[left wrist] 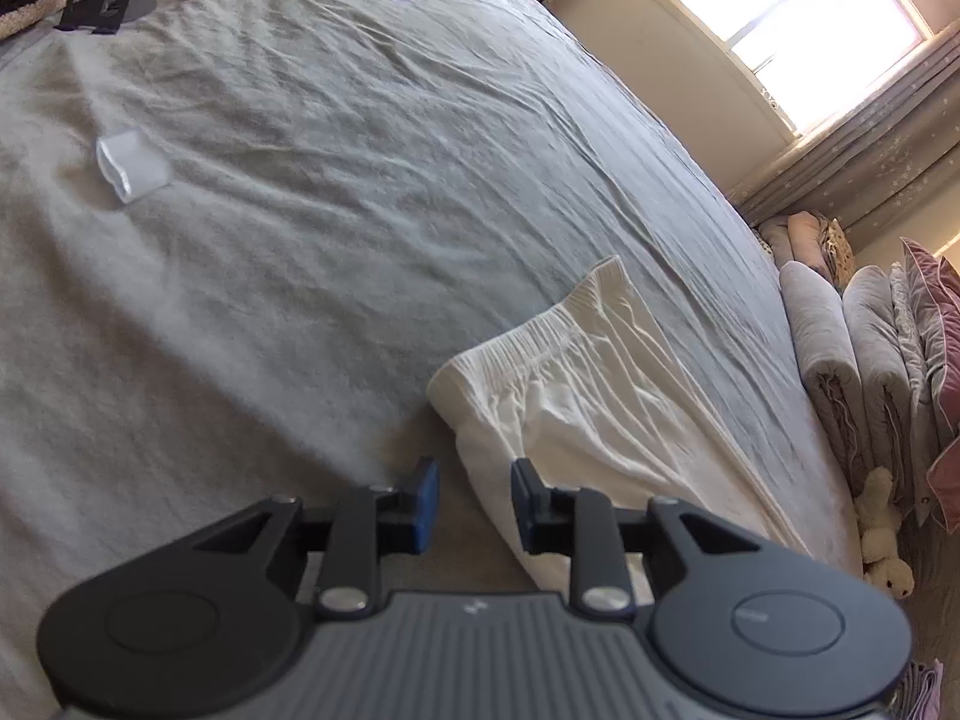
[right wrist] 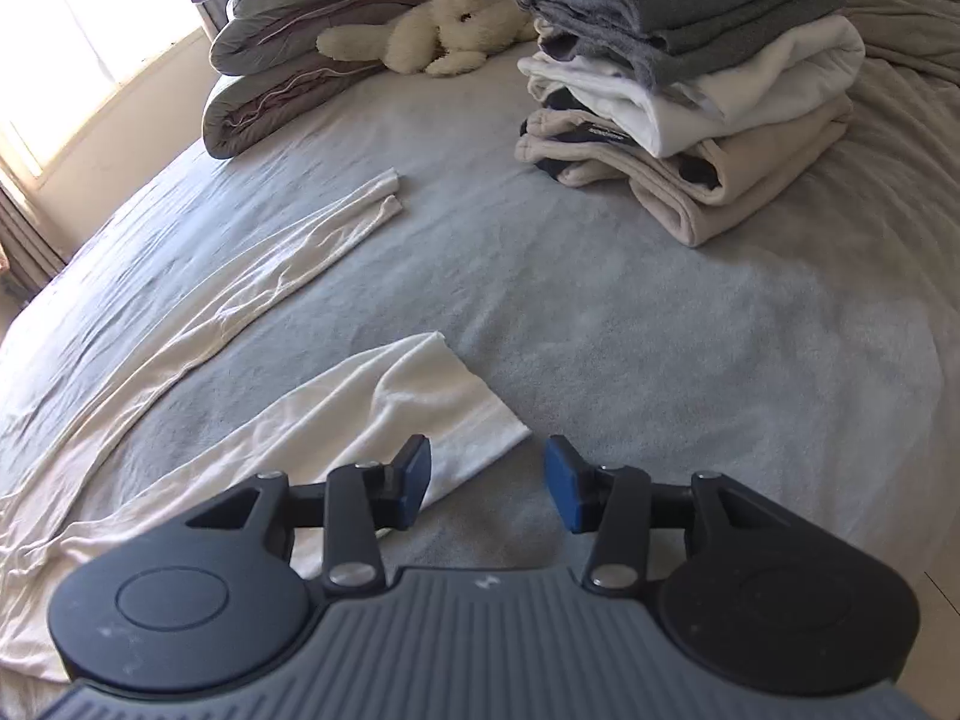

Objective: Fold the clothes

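With both grippers empty, jaws apart: your left gripper (left wrist: pixel 474 504) at waistband (left wrist: pixel 540 324), right gripper (right wrist: pixel 489 483) at leg hem (right wrist: pixel 474 414); trousers (right wrist: pixel 252 444) run lengthwise between.

The right tongs (right wrist: pixel 487 483) hover open and empty over the bed (right wrist: pixel 660 324), just beside a white trouser leg (right wrist: pixel 420 396), with a stack of folded clothes (right wrist: pixel 690 90) and a plush toy (right wrist: pixel 444 24) beyond.

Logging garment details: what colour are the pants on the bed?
Cream-white pants, clearest in the right wrist view.
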`<state>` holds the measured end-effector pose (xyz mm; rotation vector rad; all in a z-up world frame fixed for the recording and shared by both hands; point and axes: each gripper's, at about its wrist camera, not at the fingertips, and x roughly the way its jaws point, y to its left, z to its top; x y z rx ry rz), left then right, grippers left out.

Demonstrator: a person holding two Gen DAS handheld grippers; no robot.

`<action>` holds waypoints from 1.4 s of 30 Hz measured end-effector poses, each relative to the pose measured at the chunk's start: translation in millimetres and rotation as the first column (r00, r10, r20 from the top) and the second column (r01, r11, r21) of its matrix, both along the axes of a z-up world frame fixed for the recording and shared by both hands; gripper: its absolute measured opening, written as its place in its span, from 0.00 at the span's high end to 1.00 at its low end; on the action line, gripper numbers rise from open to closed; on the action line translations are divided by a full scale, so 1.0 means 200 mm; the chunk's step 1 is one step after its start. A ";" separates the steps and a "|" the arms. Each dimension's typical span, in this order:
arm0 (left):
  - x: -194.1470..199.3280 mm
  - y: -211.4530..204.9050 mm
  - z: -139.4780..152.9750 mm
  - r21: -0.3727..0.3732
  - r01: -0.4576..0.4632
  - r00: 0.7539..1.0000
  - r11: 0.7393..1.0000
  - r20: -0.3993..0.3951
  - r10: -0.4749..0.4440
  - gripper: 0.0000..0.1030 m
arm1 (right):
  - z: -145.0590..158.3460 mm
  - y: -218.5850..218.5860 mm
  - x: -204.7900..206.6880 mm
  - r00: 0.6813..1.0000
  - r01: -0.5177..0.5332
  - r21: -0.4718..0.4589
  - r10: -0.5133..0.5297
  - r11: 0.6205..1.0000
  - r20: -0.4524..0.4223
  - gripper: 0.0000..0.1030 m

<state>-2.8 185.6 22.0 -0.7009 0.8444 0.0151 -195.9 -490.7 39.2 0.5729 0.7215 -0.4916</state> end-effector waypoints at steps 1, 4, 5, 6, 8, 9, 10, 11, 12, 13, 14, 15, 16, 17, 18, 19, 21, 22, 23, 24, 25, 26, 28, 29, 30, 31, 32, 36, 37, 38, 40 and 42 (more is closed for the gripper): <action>0.01 -0.01 -0.01 0.002 -0.003 1.000 1.000 0.000 0.003 0.76 | 0.00 0.01 0.01 1.000 -0.008 -0.019 0.008 1.000 -0.001 0.67; 0.05 -0.05 -0.02 0.017 0.001 1.000 1.000 0.010 -0.001 0.98 | -0.01 0.00 0.01 1.000 0.006 -0.027 -0.005 1.000 0.021 0.97; 0.05 -0.05 -0.01 0.022 -0.008 1.000 1.000 0.019 0.007 0.98 | -0.01 0.00 0.00 0.999 0.014 -0.021 -0.013 1.000 0.037 0.97; 0.04 -0.05 0.00 0.027 -0.017 0.999 1.000 0.028 0.016 0.99 | 0.01 -0.01 -0.01 0.998 0.023 -0.024 -0.022 0.999 0.061 0.98; 0.02 -0.05 0.03 0.025 -0.035 0.998 0.999 0.052 0.034 0.99 | 0.06 -0.03 -0.05 0.991 0.047 -0.031 -0.043 0.998 0.123 0.98; 0.00 -0.03 0.06 0.010 -0.039 0.997 0.999 0.073 0.038 0.99 | 0.09 -0.04 -0.08 0.987 0.062 -0.025 -0.057 0.998 0.153 0.98; -0.02 -0.03 0.10 -0.005 -0.036 0.994 0.999 0.101 0.036 0.99 | 0.11 -0.06 -0.11 0.982 0.075 -0.025 -0.070 0.997 0.175 0.99; -0.05 -0.02 0.14 -0.012 -0.034 0.991 0.999 0.128 0.035 0.99 | 0.14 -0.07 -0.14 0.977 0.089 -0.025 -0.082 0.996 0.198 0.99; -0.08 -0.01 0.17 -0.014 -0.029 0.988 0.999 0.152 0.031 0.99 | 0.16 -0.08 -0.17 0.971 0.101 -0.028 -0.092 0.995 0.219 0.99; -0.09 -0.01 0.19 -0.012 -0.023 0.986 1.000 0.166 0.025 0.99 | 0.18 -0.09 -0.19 0.968 0.106 -0.040 -0.094 0.994 0.233 0.99; -0.11 0.00 0.21 -0.010 -0.017 0.984 1.000 0.179 0.019 0.99 | 0.20 -0.09 -0.20 0.965 0.108 -0.050 -0.093 0.993 0.246 0.99; -0.10 0.00 0.20 0.002 -0.017 0.985 1.000 0.171 0.017 0.99 | 0.20 -0.10 -0.20 0.965 0.098 -0.047 -0.083 0.994 0.247 0.99; -0.09 -0.01 0.20 0.014 -0.017 0.987 1.000 0.161 0.015 0.99 | 0.18 -0.10 -0.18 0.972 0.074 -0.033 -0.065 0.997 0.224 0.99; -0.08 -0.01 0.18 0.019 -0.019 0.990 1.000 0.139 0.017 0.99 | 0.16 -0.10 -0.15 0.978 0.051 -0.018 -0.046 0.999 0.202 0.99; -0.07 -0.01 0.16 0.018 -0.019 0.993 1.000 0.113 0.017 0.99 | 0.14 -0.09 -0.12 0.984 0.029 -0.002 -0.028 1.000 0.177 0.98; -0.06 -0.02 0.14 0.015 -0.019 0.996 1.000 0.087 0.017 0.99 | 0.11 -0.08 -0.10 0.990 0.015 0.018 -0.017 1.000 0.141 0.93; -0.06 -0.02 0.11 0.020 -0.022 0.998 1.000 0.066 0.021 0.99 | 0.06 -0.06 -0.04 0.997 -0.008 0.051 0.005 0.999 0.073 0.87; -0.06 -0.02 0.11 0.026 -0.025 0.998 0.999 0.064 0.023 0.99 | 0.05 -0.05 -0.03 0.999 -0.003 0.043 0.000 0.999 0.049 0.86; -0.06 -0.01 0.11 0.029 -0.025 0.998 0.999 0.064 0.023 0.99 | 0.04 -0.05 -0.03 0.999 -0.002 0.046 0.000 0.999 0.044 0.85; -0.06 -0.01 0.11 0.028 -0.024 0.998 0.999 0.063 0.022 0.99 | 0.04 -0.04 -0.02 0.999 -0.002 0.052 0.000 0.999 0.039 0.80; -0.06 -0.01 0.11 0.025 -0.024 0.998 0.999 0.060 0.023 0.99 | 0.03 -0.05 -0.03 0.999 -0.004 0.071 0.001 0.997 0.041 0.65; -0.06 -0.01 0.11 0.022 -0.025 0.998 0.999 0.057 0.024 0.99 | 0.02 -0.05 -0.04 0.999 0.001 0.088 -0.004 0.996 0.038 0.56; -0.06 0.00 0.10 0.020 -0.030 0.998 0.999 0.051 0.029 0.99 | 0.00 -0.05 -0.05 0.999 0.012 0.097 -0.015 0.995 0.032 0.49; -0.05 0.00 0.10 0.019 -0.033 0.998 0.999 0.048 0.032 0.99 | 0.00 -0.04 -0.05 0.999 0.012 0.090 -0.015 0.996 0.030 0.49; -0.05 0.00 0.10 0.020 -0.033 0.998 0.999 0.047 0.032 0.99 | 0.00 -0.03 -0.05 1.000 0.009 0.080 -0.012 0.997 0.026 0.49; -0.05 0.00 0.10 0.024 -0.033 0.998 0.999 0.047 0.032 0.99 | 0.00 -0.02 -0.05 1.000 0.009 0.070 -0.011 0.997 0.023 0.49; -0.05 -0.01 0.10 0.027 -0.031 0.998 0.999 0.047 0.030 0.99 | 0.00 -0.01 -0.05 1.000 0.009 0.061 -0.010 0.998 0.019 0.49; -0.05 -0.02 0.10 0.038 -0.031 0.998 0.999 0.049 0.030 0.99 | -0.01 0.06 -0.02 0.999 -0.031 0.010 0.031 0.999 0.006 0.61; -0.04 -0.03 0.10 0.043 -0.030 0.998 0.999 0.053 0.028 0.99 | -0.02 0.07 0.00 0.999 -0.040 -0.023 0.040 0.999 -0.006 0.88; -0.04 -0.04 0.10 0.050 -0.029 0.998 0.998 0.058 0.026 0.99 | -0.02 0.07 0.00 0.999 -0.033 -0.036 0.033 0.999 -0.003 0.95; -0.05 -0.05 0.12 0.059 -0.030 0.997 0.998 0.074 0.025 0.99 | 0.00 0.04 -0.03 0.999 0.001 -0.012 0.000 1.000 0.053 0.95; -0.06 -0.03 0.16 0.038 -0.033 0.993 0.999 0.113 0.028 0.99 | 0.08 0.03 -0.07 0.991 0.037 -0.066 -0.028 0.997 0.129 0.95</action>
